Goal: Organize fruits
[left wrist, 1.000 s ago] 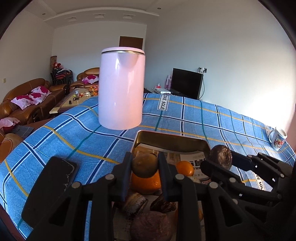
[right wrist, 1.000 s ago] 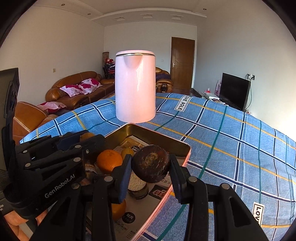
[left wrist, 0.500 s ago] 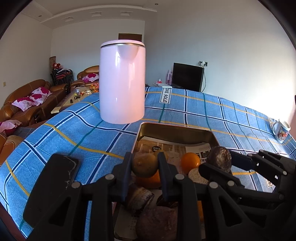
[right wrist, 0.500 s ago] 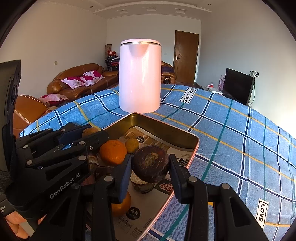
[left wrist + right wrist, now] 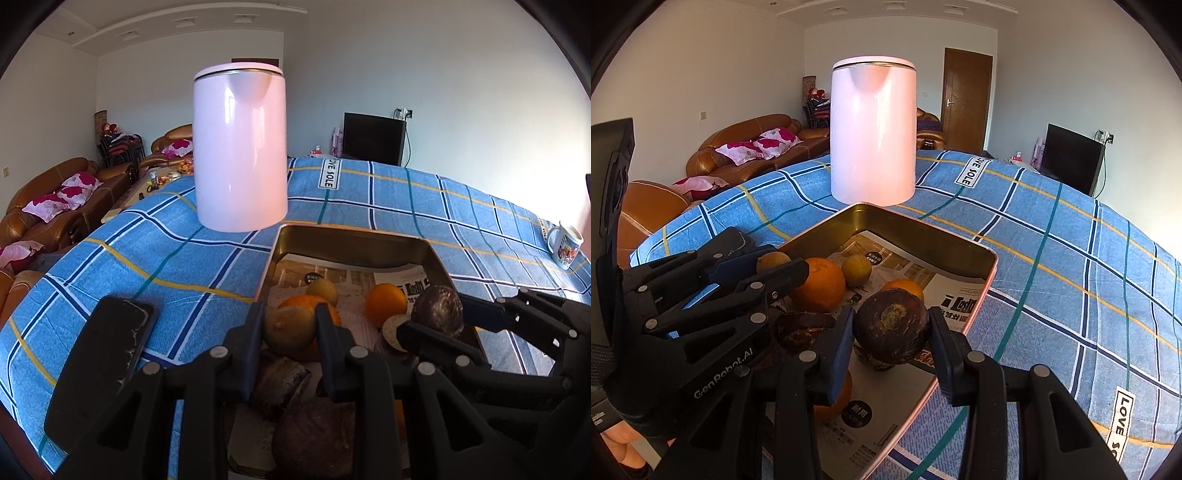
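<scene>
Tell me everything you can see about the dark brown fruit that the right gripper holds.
The dark brown fruit is round, with a rough, dull, wrinkled skin and a paler, scarred patch facing the camera. It looks whole. The right gripper is shut on it, one jaw pressing on each side, and it is held above the near part of the metal tray, over the newspaper lining. In the left wrist view the same fruit shows whitish marks on its skin. What kind of fruit it is cannot be told.

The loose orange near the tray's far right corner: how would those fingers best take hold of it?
Grip the orange across its widest middle, coming from above. It is round, so any pair of opposite sides suits; its top is bare, while the right gripper with its dark brown fruit crowds one side, and the tray wall stands behind it.
</scene>
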`<state>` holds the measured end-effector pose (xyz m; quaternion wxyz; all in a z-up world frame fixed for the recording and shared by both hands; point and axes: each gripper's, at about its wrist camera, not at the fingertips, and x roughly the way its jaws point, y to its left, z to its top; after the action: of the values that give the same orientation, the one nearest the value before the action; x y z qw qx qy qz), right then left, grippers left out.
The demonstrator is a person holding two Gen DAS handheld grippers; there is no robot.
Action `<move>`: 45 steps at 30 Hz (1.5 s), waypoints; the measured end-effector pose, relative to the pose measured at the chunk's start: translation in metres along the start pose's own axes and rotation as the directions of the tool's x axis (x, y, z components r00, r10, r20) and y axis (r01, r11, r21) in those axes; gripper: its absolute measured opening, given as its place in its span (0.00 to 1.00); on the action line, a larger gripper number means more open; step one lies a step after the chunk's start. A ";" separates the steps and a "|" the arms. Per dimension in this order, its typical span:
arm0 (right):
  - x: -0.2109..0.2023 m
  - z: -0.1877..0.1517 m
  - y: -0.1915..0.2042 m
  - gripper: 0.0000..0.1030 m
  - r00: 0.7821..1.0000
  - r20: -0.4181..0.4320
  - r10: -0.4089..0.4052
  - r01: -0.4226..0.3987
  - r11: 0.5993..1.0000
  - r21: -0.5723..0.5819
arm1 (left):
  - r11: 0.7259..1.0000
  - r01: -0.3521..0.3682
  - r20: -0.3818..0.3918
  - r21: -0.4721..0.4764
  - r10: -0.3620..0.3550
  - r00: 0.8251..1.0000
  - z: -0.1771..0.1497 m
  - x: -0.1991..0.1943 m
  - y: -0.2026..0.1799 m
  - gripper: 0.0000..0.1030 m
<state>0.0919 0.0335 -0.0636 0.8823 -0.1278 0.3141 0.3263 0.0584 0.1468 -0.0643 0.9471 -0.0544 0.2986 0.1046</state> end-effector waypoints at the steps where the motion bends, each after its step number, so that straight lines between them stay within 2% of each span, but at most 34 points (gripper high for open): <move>1: 0.000 0.000 0.000 0.41 1.000 -0.001 0.002 -0.002 1.000 0.000 | 1.000 0.000 -0.001 0.000 0.000 1.000 0.000 0.000 0.000 0.28; 9: -0.002 -0.001 0.001 0.41 1.000 -0.006 0.010 -0.010 1.000 -0.011 | 1.000 -0.006 -0.004 0.002 0.007 1.000 -0.001 -0.002 0.000 0.29; 12: -0.006 -0.002 0.001 0.47 1.000 0.004 0.006 -0.006 1.000 -0.013 | 1.000 0.000 -0.008 -0.010 0.000 1.000 -0.002 -0.007 0.002 0.30; 14: -0.011 -0.002 -0.001 0.52 1.000 0.014 0.002 -0.002 1.000 -0.007 | 1.000 0.007 0.007 -0.006 -0.007 1.000 -0.001 -0.014 0.002 0.34; 15: -0.014 -0.002 -0.003 0.56 1.000 0.022 0.001 0.000 1.000 -0.001 | 1.000 0.013 0.009 -0.006 -0.013 1.000 0.000 -0.017 0.002 0.42; 16: -0.019 -0.002 -0.005 0.58 1.000 0.030 0.006 -0.006 1.000 0.010 | 1.000 0.003 0.014 -0.008 -0.003 1.000 0.000 -0.021 0.003 0.59; 17: -0.024 -0.002 -0.008 0.58 0.999 0.038 0.010 -0.011 1.000 0.021 | 1.000 -0.013 0.034 -0.014 0.014 0.999 -0.001 -0.026 0.004 0.67; 18: -0.030 -0.003 -0.010 0.62 0.999 0.047 0.006 -0.007 1.000 0.028 | 1.000 -0.021 0.058 -0.017 0.022 0.998 -0.001 -0.033 0.005 0.83; 19: -0.036 -0.004 -0.013 0.65 0.998 0.060 -0.002 0.000 0.999 0.036 | 1.000 -0.020 0.077 -0.019 0.022 0.997 -0.001 -0.038 0.006 0.93; 20: -0.043 -0.006 -0.015 0.67 0.997 0.076 -0.007 0.003 0.999 0.044 | 1.000 -0.015 0.092 -0.022 0.017 0.996 0.000 -0.043 0.007 0.95; 25: -0.074 -0.012 -0.022 0.70 0.991 0.133 -0.018 0.007 0.997 0.078 | 1.000 0.002 0.129 0.004 -0.002 0.992 0.001 -0.061 -0.001 0.96; 33: -0.114 -0.027 -0.029 0.74 0.974 0.210 -0.088 0.062 0.990 0.128 | 0.999 0.038 0.167 0.006 -0.038 0.985 -0.001 -0.076 -0.015 0.99; 45: -0.132 -0.044 -0.039 0.74 0.961 0.234 -0.146 0.103 0.977 0.185 | 0.997 0.070 0.188 0.042 -0.077 0.979 -0.003 -0.091 -0.032 0.99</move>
<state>0.0192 -0.0805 -0.0124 0.9409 -0.0297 0.2205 0.2553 -0.0088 0.1002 -0.0126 0.9752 -0.0386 0.2065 0.0692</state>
